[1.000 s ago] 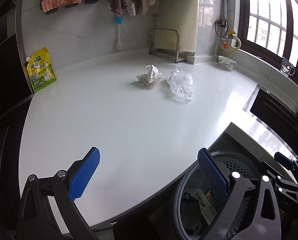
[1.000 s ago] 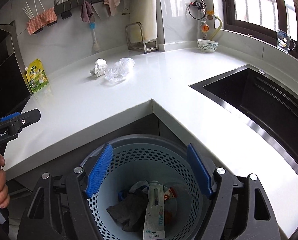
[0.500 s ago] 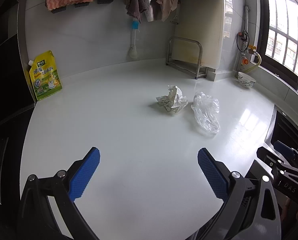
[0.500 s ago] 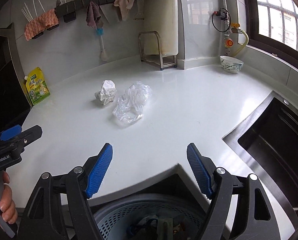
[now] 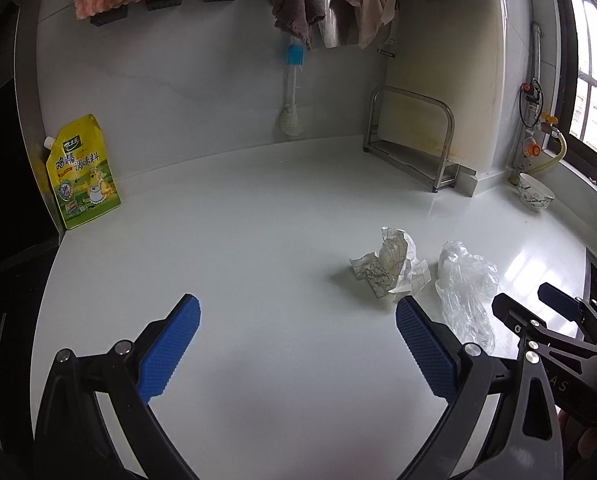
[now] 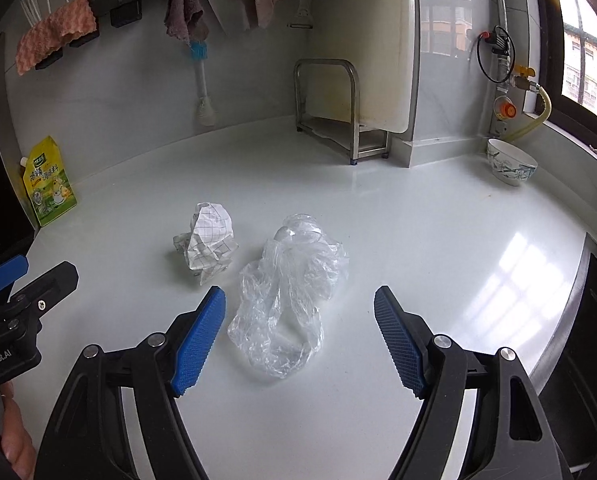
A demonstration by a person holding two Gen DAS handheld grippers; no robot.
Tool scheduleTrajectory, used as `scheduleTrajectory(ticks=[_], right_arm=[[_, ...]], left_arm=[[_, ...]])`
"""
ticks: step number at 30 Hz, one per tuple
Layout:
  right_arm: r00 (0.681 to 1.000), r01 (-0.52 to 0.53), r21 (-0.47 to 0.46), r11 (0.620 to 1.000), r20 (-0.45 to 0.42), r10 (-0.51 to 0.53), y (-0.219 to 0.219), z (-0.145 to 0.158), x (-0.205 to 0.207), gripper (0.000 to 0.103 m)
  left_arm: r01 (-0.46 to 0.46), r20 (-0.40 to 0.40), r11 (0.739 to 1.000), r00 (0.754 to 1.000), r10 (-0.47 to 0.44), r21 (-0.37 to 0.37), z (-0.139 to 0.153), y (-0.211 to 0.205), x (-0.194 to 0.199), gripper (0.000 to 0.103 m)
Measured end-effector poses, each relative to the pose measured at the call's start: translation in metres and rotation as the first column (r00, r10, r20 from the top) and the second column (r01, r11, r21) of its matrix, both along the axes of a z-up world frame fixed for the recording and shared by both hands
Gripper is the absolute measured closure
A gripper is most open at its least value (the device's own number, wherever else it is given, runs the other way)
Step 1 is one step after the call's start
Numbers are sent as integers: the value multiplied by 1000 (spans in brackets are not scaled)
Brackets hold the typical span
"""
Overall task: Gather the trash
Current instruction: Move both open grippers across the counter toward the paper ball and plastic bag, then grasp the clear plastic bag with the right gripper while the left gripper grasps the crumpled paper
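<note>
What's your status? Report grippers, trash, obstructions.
Left gripper open, empty. Right gripper open, plastic bag between its fingers. Crumpled paper beside the bag. Nothing blocking.

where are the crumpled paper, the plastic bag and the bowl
crumpled paper [image 6: 208, 240], right wrist view, on its checked middle
plastic bag [image 6: 288, 292], right wrist view, on its wrinkled centre
bowl [image 6: 510, 166], right wrist view, on its outer wall

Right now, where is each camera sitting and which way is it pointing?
Left wrist: on the left gripper, open, low over the white countertop, facing the back wall; the right gripper shows at right.
Right wrist: on the right gripper, open, aimed at the clear plastic bag; the left gripper shows at left.
Shared: crumpled checked paper, plastic bag, yellow seasoning pouch, patterned bowl.
</note>
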State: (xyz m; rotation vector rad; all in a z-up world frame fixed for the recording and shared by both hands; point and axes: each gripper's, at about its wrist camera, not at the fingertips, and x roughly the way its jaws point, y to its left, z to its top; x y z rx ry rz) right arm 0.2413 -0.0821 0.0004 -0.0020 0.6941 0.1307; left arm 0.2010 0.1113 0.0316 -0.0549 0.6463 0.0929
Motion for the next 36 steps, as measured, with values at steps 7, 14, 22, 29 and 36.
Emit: scheduleTrajectory(ticks=[7, 14, 22, 29, 36], right_arm=[[999, 23, -6, 1000, -43, -23, 2, -9, 32, 30], [997, 56, 8, 998, -61, -55, 4, -19, 50, 30], [985, 73, -37, 997, -154, -78, 10, -42, 71, 30], [980, 55, -2, 999, -190, -54, 9, -47, 71, 62], [983, 44, 8, 999, -181, -42, 2, -43, 64, 84]], left_arm=[[-15, 18, 1000, 1000, 14, 17, -7, 2, 26, 6], [-26, -25, 1000, 999, 26, 4, -16, 9, 36, 6], [-17, -56, 999, 998, 14, -49, -21, 14, 39, 6], [8, -63, 998, 998, -12, -64, -24, 11, 40, 6], [44, -72, 995, 996, -50, -86, -27, 6, 43, 6]])
